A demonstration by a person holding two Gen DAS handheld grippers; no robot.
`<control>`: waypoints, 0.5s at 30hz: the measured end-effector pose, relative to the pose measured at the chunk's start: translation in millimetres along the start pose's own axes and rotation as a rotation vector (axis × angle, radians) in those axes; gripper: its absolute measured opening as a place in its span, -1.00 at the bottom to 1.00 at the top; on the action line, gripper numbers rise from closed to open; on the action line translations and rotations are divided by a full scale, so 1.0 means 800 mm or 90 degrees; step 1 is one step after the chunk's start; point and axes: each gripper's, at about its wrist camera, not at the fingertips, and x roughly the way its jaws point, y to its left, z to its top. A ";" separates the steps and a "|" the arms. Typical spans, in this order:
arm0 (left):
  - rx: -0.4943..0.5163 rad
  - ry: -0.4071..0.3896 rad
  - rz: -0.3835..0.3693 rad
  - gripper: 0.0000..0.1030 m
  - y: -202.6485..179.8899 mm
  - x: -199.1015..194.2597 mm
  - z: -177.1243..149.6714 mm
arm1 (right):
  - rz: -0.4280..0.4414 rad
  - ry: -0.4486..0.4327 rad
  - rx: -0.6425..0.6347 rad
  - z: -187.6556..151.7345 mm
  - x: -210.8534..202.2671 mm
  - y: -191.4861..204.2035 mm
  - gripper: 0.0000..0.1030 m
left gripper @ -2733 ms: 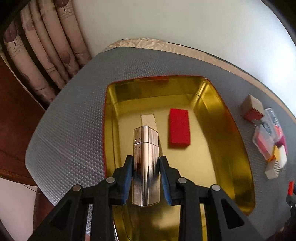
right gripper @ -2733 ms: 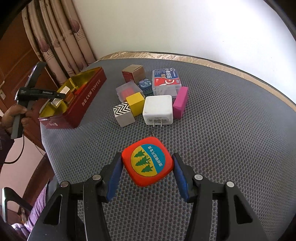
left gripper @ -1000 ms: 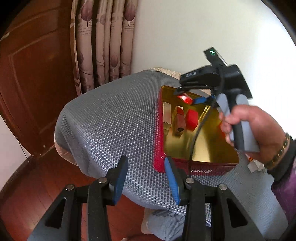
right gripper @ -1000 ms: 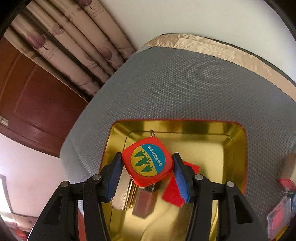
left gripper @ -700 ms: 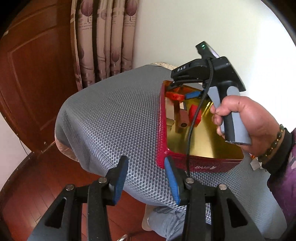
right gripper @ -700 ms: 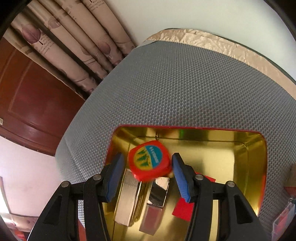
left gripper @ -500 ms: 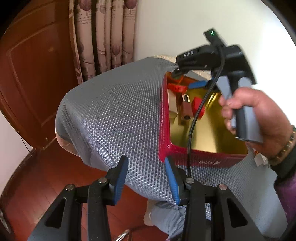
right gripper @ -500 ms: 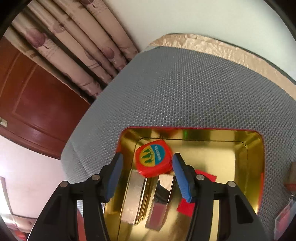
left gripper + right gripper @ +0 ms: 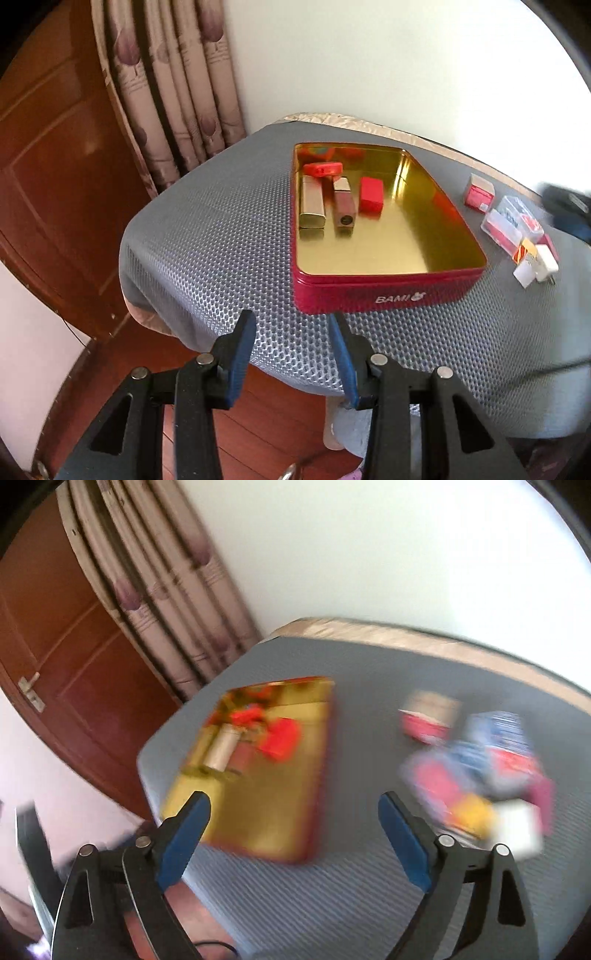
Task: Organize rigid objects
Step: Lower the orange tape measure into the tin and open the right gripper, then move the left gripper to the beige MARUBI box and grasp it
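The orange tape measure has left the right gripper and now lies in the tin at its far left corner, propped on the ribbed silver lighter beside a brown lighter and a flat red block. The right gripper's jaws are opening with nothing between them, and its view is smeared by motion (shapes only). The left gripper hangs over the near left edge of the table, fingers partly apart and empty. The tin is glossy gold inside, red outside; the table cover is grey honeycomb mesh. Small boxes cluster near the right edge, partly cut off.
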 end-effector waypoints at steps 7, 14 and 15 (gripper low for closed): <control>0.072 -0.020 0.026 -0.19 -0.038 -0.008 -0.010 | -0.258 -0.076 -0.040 -0.067 -0.093 -0.112 0.88; 0.158 -0.020 0.038 -0.19 -0.094 -0.019 -0.014 | -0.400 -0.120 -0.010 -0.090 -0.116 -0.201 1.00; 0.167 -0.015 0.026 -0.19 -0.103 -0.020 -0.013 | -0.405 -0.099 0.006 -0.087 -0.110 -0.218 1.00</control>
